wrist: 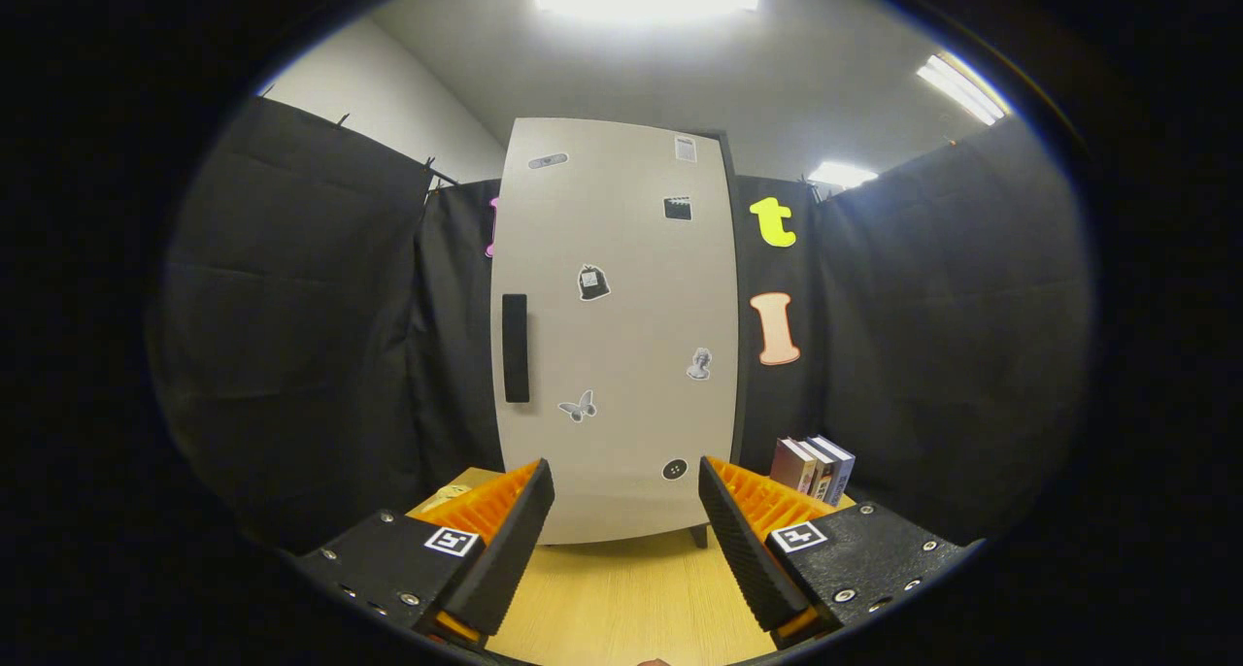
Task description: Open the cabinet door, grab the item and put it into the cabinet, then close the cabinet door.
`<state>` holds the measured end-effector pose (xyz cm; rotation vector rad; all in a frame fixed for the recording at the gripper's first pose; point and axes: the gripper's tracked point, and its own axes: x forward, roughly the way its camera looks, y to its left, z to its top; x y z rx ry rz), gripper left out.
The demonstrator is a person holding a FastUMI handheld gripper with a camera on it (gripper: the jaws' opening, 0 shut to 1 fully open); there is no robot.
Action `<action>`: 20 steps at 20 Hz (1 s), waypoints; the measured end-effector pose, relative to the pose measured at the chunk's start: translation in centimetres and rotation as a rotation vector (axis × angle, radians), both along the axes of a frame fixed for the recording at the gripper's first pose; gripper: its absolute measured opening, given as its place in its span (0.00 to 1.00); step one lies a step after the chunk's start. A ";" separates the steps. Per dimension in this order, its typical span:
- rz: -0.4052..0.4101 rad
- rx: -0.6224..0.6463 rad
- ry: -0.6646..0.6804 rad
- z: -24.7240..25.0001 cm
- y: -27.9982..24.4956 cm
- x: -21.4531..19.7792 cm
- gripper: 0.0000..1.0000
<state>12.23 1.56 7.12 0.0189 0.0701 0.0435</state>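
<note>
The fingers (626, 511) are spread wide, holding nothing. The cabinet door (617, 336) is closed; they could slip off its handle (516, 348).

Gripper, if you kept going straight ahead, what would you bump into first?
Most likely the closed cabinet door. The hand-held gripper is open with nothing between its fingers, and bare table lies ahead, though how far off the door stands is unclear.
</note>
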 end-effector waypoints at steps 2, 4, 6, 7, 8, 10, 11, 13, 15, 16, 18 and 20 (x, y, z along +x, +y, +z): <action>-0.014 0.012 -0.004 0.0 -0.5 -0.2 0.93; -0.022 0.020 -0.005 0.0 -0.8 -0.3 0.93; -0.030 0.022 -0.007 0.1 -1.1 -0.6 0.94; -0.033 0.024 -0.009 0.2 -1.2 -0.6 0.93; -0.033 0.025 -0.011 0.3 -1.2 -0.7 0.93; -0.033 0.023 -0.009 0.3 -1.3 -0.8 0.93; -0.034 0.020 -0.007 0.2 -1.3 -0.8 0.94; -0.036 0.019 -0.013 0.4 -1.3 -1.0 0.93; -0.032 0.019 -0.016 0.5 -1.2 -1.0 0.93; -0.032 0.018 -0.016 0.5 -1.2 -1.0 0.93; -0.033 0.018 -0.019 0.5 -1.2 -0.9 0.93; -0.031 0.021 -0.019 0.5 -1.0 -0.9 0.93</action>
